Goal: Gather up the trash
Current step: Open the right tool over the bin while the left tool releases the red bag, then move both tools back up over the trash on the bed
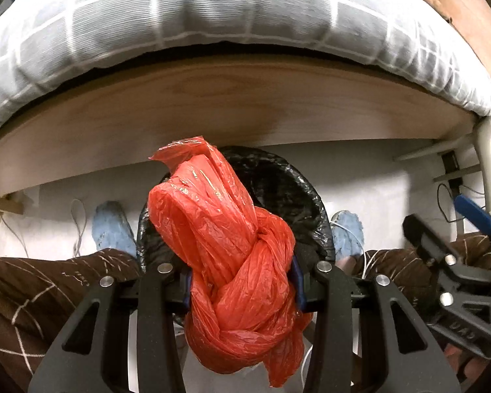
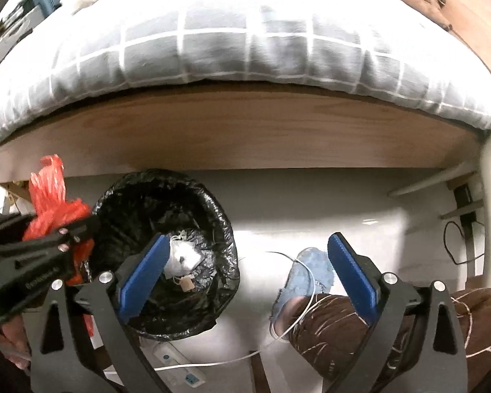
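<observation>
Knotted red plastic bag is held at its knot by the left gripper, pads pressed on the film, above the black-lined bin. Right gripper stands wide open, nothing between its pads. Bag judged light, soft and slippery; the bunched knot is judged the firmest hold, since loose film would slide

white floor carries the black-lined bin, a power strip and a cable.
</observation>
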